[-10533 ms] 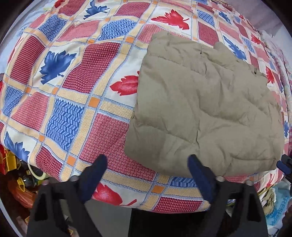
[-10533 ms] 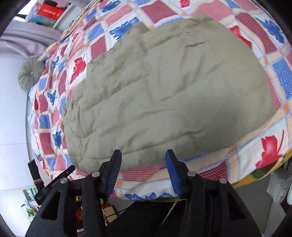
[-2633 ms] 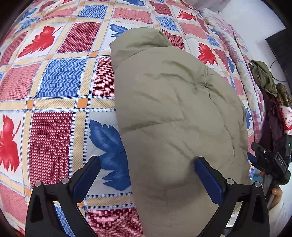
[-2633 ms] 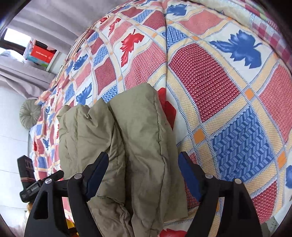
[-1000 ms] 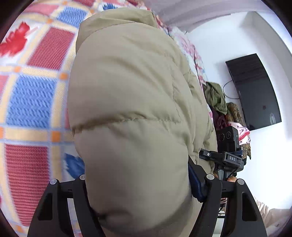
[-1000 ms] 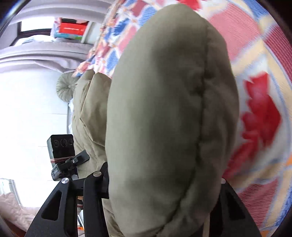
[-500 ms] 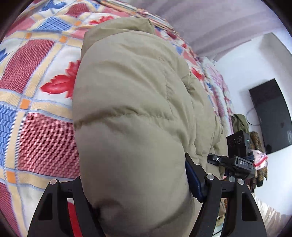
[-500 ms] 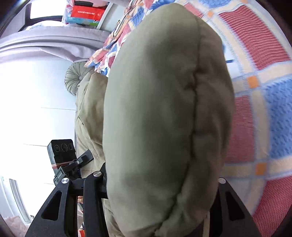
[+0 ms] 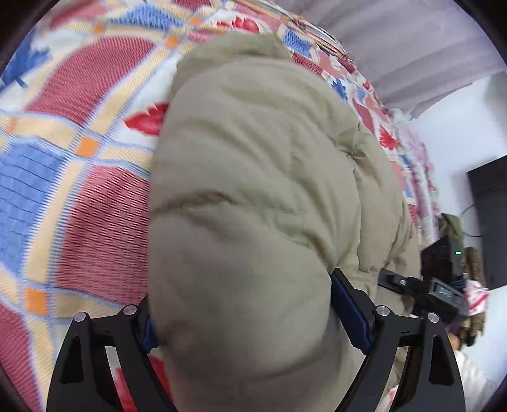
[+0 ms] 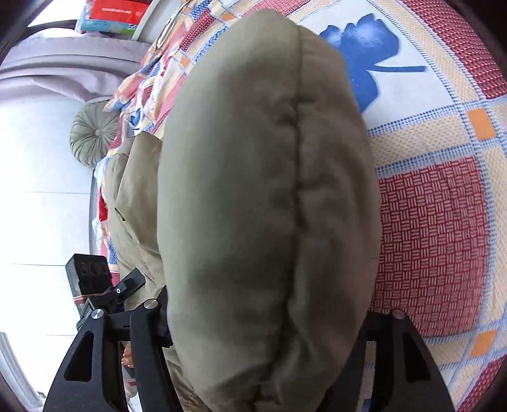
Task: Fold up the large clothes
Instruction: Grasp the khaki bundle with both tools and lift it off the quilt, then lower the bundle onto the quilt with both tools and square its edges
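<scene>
A puffy olive-green padded jacket lies folded into a thick bundle on the patterned bedspread. One end of the bundle fills my left gripper, whose jaws are opening. The blue right pad still touches the fabric; the left pad is hidden behind the bulge. In the right wrist view the other end of the jacket bulges between the jaws of my right gripper. These jaws are opening too, and both pads are buried in fabric. The bundle sits low over the bedspread.
A black screen hangs on the white wall, with a heap of clothes below it beside the bed. A round green cushion lies at the bed's far end, near a grey curtain and a red box.
Both grippers have carried the jacket bundle across and down toward the bedspread. Their jaws stand wider than half a second ago, and more of the left gripper's blue pad shows.
</scene>
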### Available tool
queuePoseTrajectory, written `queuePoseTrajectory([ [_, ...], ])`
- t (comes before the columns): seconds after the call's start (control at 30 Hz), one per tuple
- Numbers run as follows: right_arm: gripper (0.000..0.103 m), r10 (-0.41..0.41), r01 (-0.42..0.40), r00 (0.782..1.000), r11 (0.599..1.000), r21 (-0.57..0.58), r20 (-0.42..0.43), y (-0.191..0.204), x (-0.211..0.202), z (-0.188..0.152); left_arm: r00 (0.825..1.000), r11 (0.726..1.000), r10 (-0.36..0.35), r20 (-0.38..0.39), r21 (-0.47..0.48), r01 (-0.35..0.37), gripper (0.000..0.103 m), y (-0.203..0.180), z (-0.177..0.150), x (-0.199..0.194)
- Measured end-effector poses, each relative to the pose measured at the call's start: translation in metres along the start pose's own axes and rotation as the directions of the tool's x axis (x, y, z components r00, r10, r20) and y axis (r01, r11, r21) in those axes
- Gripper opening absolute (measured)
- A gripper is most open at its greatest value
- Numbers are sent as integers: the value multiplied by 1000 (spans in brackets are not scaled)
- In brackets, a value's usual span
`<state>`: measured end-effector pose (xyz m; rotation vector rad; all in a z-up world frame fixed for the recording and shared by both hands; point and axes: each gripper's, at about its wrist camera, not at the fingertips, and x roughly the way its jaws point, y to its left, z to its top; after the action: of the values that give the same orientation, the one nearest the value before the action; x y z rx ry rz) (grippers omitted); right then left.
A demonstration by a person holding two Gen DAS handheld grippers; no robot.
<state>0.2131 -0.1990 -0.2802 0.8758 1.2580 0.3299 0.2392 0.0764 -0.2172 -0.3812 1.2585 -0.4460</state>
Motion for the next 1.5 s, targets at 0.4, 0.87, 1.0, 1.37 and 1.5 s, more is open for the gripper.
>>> queuePoseTrajectory([
  [0.4,34,-204,240,959,954,-179,198,76,-90,-48,976,976,155,151,133,-175,90,-17,-19,-87],
  [0.87,31,-401,431,902,833,-347,159,56,-57,-101,957,947,273,94,151,-285,100,-39,-46,-22],
  [1.0,31,-402,433,901,849,-303,162,53,-61,-104,954,946,294,65,123,-300,100,-41,-48,-31],
  [1.37,34,-411,429,903,868,-250,122,51,-80,-108,930,920,363,56,136,-367,100,-55,-61,-52],
  [1.5,41,-410,425,905,871,-248,111,54,-88,-112,926,917,374,46,134,-377,100,-57,-64,-60],
])
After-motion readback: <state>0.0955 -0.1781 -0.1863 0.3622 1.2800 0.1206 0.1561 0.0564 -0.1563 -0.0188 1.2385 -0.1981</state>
